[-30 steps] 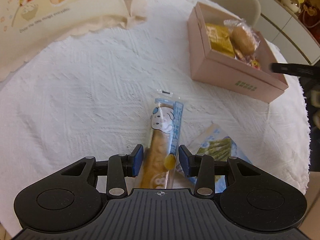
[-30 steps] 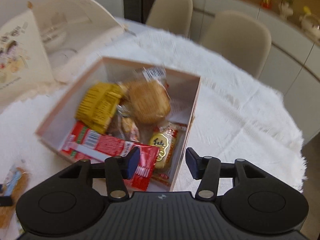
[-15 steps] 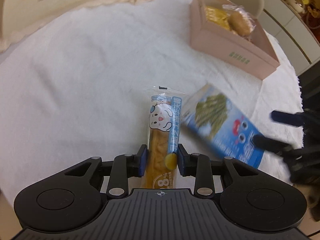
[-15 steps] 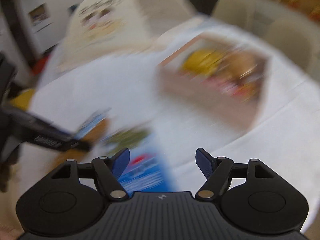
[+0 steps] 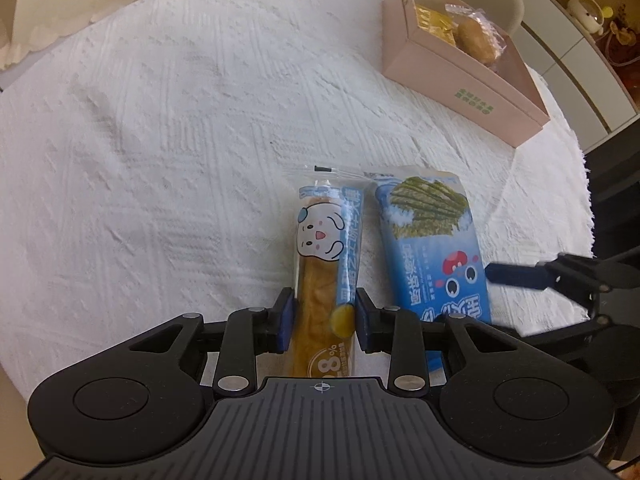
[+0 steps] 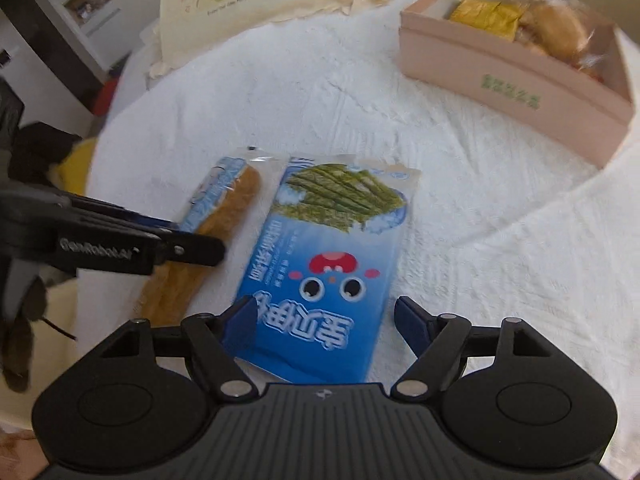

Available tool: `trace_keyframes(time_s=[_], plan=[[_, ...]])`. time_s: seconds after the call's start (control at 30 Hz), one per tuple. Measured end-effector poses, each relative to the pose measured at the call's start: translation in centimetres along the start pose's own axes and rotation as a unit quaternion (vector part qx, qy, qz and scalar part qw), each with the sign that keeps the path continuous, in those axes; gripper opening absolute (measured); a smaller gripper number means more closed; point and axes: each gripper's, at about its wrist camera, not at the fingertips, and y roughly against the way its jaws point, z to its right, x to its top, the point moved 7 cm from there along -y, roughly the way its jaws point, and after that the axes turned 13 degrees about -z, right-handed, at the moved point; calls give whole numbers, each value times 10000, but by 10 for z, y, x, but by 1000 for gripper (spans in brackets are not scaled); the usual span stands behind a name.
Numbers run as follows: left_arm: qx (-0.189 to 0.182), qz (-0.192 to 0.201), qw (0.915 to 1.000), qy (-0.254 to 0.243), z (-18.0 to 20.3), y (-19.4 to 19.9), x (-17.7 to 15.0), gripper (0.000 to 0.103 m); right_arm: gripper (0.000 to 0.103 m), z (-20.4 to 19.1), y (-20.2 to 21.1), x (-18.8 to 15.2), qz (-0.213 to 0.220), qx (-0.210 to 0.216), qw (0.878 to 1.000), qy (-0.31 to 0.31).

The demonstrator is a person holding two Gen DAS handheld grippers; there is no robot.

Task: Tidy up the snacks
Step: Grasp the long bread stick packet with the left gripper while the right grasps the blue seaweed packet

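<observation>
Left wrist view: two snack packs beside a pink box on the bench.
Right hand-held gripper, jaws opening, straddles the seaweed pack without pressing it; left hand-held gripper pinches the bread stick, probably bound for the box.

bread stick lies left of seaweed pack on tablecloth; snack box behind, right

The left gripper has clamped onto the bread stick packet; the right gripper, jaws opening, now straddles the seaweed packet at the bread's three o'clock.
</observation>
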Motion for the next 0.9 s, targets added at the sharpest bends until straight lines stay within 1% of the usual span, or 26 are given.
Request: trace_keyframes(time_s=[0.07, 0.13, 0.2, 0.23, 0.27, 0.33, 0.4, 0.43, 0.47, 0.5, 0.57, 0.63, 0.67, 0.7, 0.73, 0.8, 0.83, 0.87, 0.9], plan=[[4, 42, 10000, 34, -6, 3, -4, 35, 77, -4, 6, 3, 234, 50, 9995, -222], [-9, 67, 9999, 77, -13, 5, -7, 35, 77, 0, 5, 12, 314, 116, 9984, -463], [-101, 35, 9999, 98, -17, 4, -8, 35, 77, 9, -5, 17, 229, -144, 9975, -652], [-112, 20, 9999, 69, -17, 5, -8, 35, 82, 13, -9, 19, 207, -321, 9970, -676], [-116, 24, 9999, 33, -17, 5, -9, 35, 82, 13, -14, 20, 150, -442, 9966, -673], [-173, 55, 9998, -17, -14, 6, -9, 35, 82, 13, -18, 18, 89, -513, 9964, -668], [-261, 50, 9996, -54, -12, 3, -7, 36, 82, 19, -13, 10, 54, -490, 9967, -641], [-296, 43, 9995, -69, -10, 2, -5, 36, 78, 26, -9, 5, 62, -456, 9968, -656], [-343, 22, 9993, -117, -7, 0, -4, 36, 67, 29, -5, -1, 88, -450, 9965, -696], [-430, -20, 9989, -197, -2, -2, -3, 35, 60, 32, 0, -6, 107, -472, 9961, -736], [-700, -182, 9969, -324, 9, -7, -2, 35, 43, 39, 12, -18, 154, -543, 9951, -814], [-1038, -427, 9929, -398, 22, -16, -3, 35, 42, 49, 21, -27, 183, -677, 9935, -892], [-1110, -538, 9914, -445, 27, -20, -4, 35, 42, 55, 24, -32, 182, -761, 9925, -934], [-1024, -537, 9920, -507, 31, -21, -6, 35, 42, 60, 27, -36, 210, -838, 9916, -963], [-865, -438, 9935, -599, 34, -19, -6, 34, 43, 64, 30, -40, 251, -883, 9908, -993], [-430, -101, 9967, -685, 35, -8, -5, 34, 52, 70, 33, -46, 299, -760, 9905, -1103], [-216, 97, 9975, -671, 33, -2, -4, 34, 63, 71, 34, -49, 339, -641, 9903, -1188], [-44, 272, 9976, -637, 29, 4, -2, 34, 70, 73, 34, -50, 381, -518, 9893, -1308], [92, 405, 9975, -575, 24, 10, 1, 34, 71, 72, 33, -52, 391, -405, 9883, -1417]])
